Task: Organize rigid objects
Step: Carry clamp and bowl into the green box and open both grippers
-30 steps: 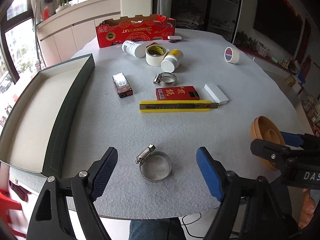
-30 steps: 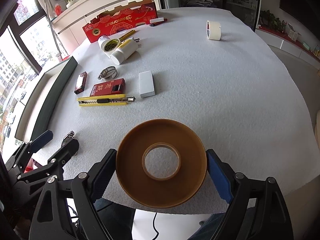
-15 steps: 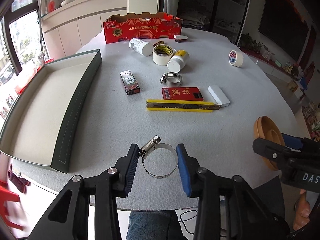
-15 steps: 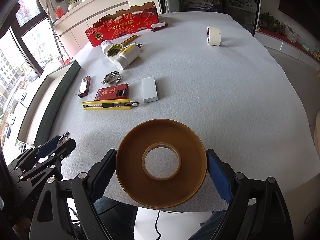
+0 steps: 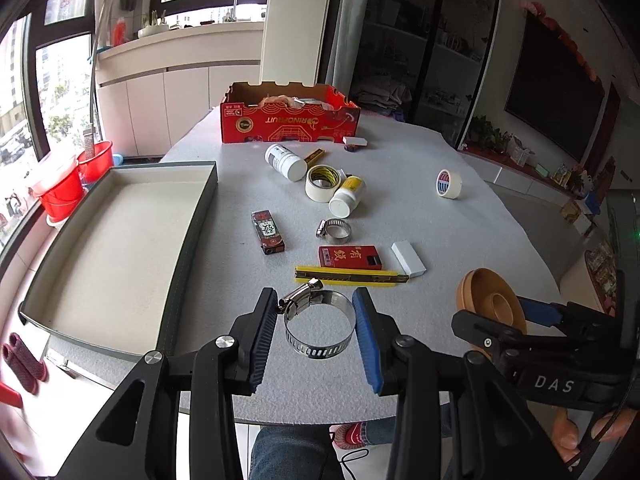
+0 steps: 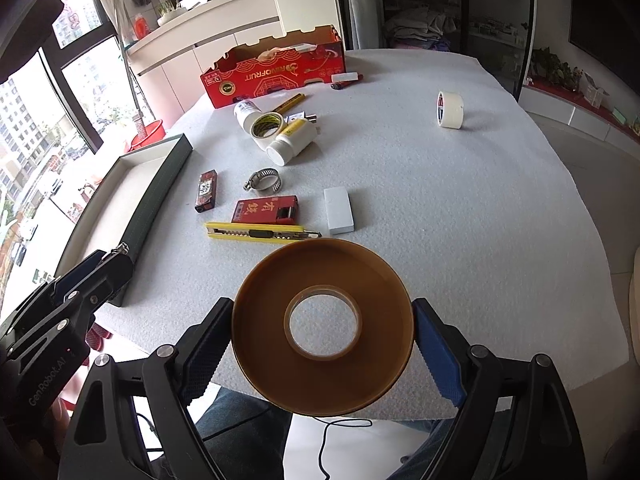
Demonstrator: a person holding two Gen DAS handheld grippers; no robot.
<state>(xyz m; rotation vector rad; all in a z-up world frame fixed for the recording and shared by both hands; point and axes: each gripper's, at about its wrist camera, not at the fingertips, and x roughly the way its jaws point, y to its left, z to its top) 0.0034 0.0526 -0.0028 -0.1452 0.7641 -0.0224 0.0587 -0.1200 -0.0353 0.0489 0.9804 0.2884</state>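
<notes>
Grey felt table [image 5: 460,240]: both grippers loaded.
We pinch the hose clamp [image 5: 320,328] in our left gripper [image 5: 316,334]; the tray [image 5: 192,240], at 10 o'clock, lies nearer it. Our right gripper [image 6: 322,340] clamps the brown tape roll [image 6: 320,280].

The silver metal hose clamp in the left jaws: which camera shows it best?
Left wrist view: the silver metal hose clamp shows whole, gripped between the jaws. The right wrist view shows only its screw end past the left gripper.
</notes>
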